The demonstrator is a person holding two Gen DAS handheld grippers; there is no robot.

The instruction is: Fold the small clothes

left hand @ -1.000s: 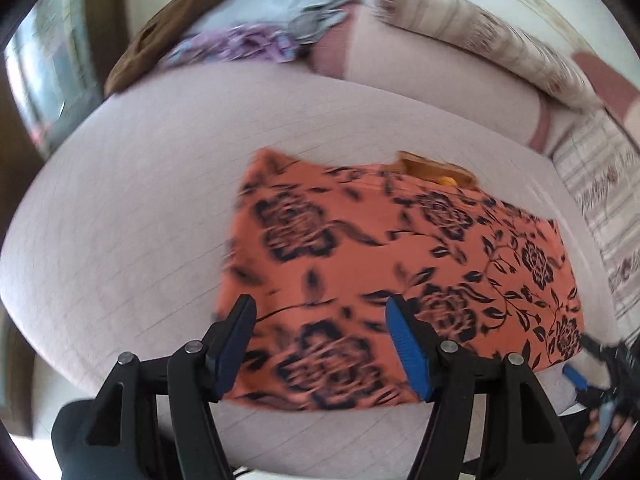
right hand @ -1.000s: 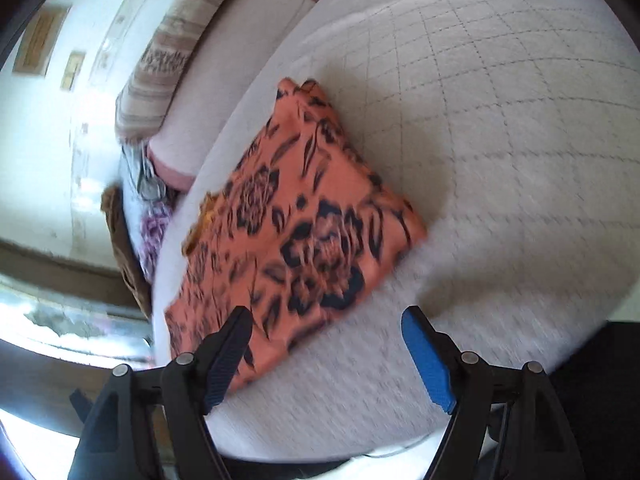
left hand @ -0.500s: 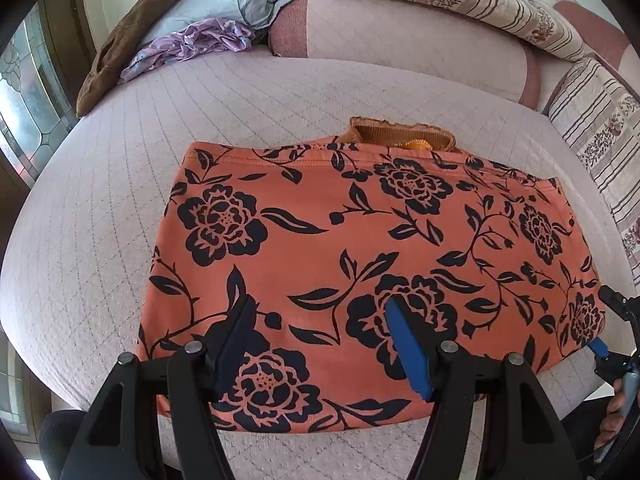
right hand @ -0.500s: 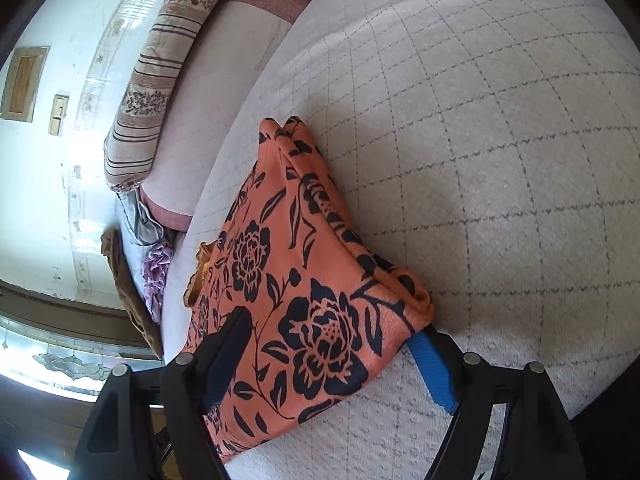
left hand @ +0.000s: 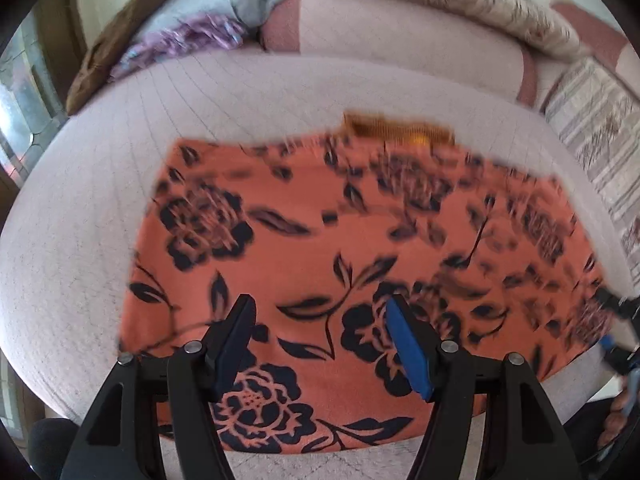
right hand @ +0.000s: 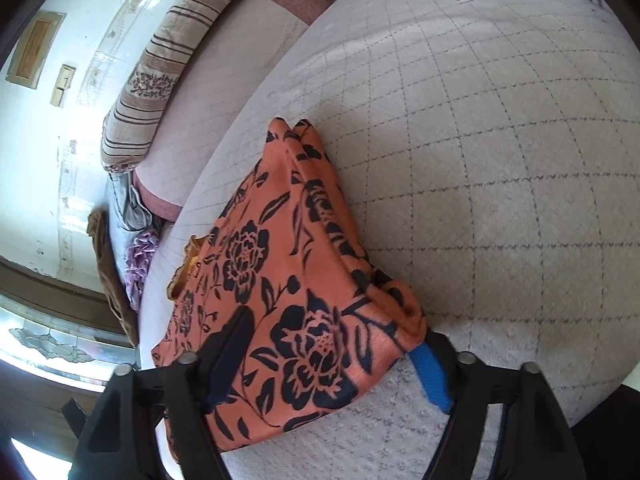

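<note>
orange floral garment (left hand: 360,264) is laid flat on the quilted seat cushion (left hand: 80,240), near its front edge; a brown ribbed piece (left hand: 396,128) is seen poking out at the far edge. left view is motion-blurred. left hand-held gripper (left hand: 324,340) is held over the near edge of the garment, jaws wide apart, nothing clamped. right hand-held gripper (right hand: 332,364) is placed at the garment's near right corner, jaws apart; the corner is draped between them, with the blue pad (right hand: 430,376) under the cloth edge. striped bolster (right hand: 168,60) and a pile of other clothes (left hand: 180,36) are seen at the back of the sofa.
</note>
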